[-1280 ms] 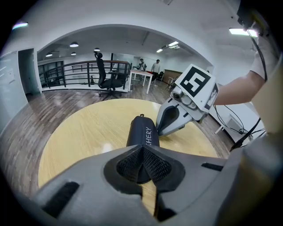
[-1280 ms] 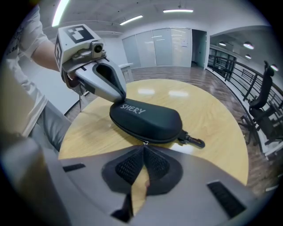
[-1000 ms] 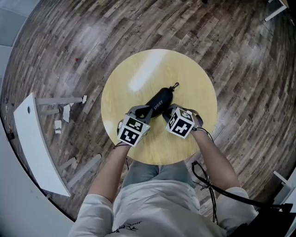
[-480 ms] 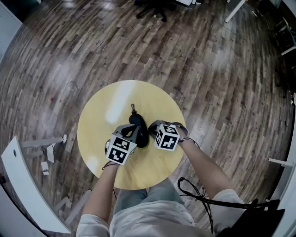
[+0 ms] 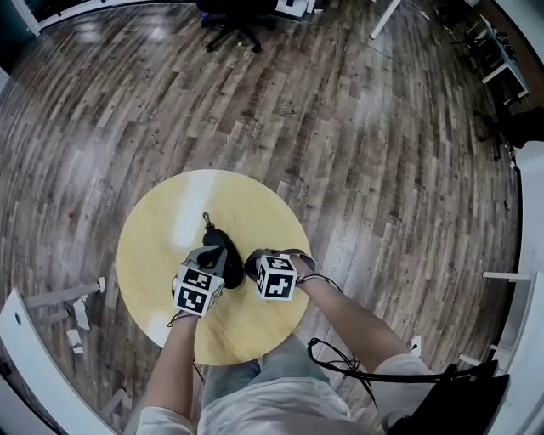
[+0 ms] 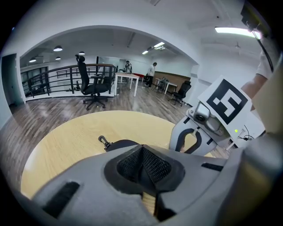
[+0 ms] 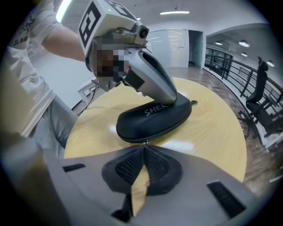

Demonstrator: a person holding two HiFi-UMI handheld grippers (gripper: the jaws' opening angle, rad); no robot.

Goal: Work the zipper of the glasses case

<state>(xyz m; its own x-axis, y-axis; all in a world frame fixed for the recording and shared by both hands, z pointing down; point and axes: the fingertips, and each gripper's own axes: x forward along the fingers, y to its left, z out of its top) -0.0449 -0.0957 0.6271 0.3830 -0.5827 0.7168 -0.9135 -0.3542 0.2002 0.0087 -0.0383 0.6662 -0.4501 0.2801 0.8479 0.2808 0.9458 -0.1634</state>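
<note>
A black zippered glasses case (image 5: 216,237) lies on the round yellow table (image 5: 153,255), its metal clip (image 5: 204,218) pointing away from me. My left gripper (image 5: 218,254) is shut, and its tips rest on top of the case (image 7: 154,117). My right gripper (image 7: 144,145) is shut at the case's near edge, with a small metal zipper pull (image 7: 144,142) caught at its tips. In the left gripper view the shut left gripper (image 6: 142,152) hides most of the case (image 6: 121,143); the right gripper (image 6: 191,142) stands just to the right.
The table stands on a wood floor. An office chair (image 5: 234,17) is far off at the top. A white panel (image 5: 30,361) and scraps (image 5: 78,314) lie on the floor at the left. A black cable (image 5: 340,361) hangs by my right arm.
The head view has swung, so the table now sits lower, further left and smaller, with the case's clip pointing up-left instead of up-right. Both grippers have stayed at the case.
</note>
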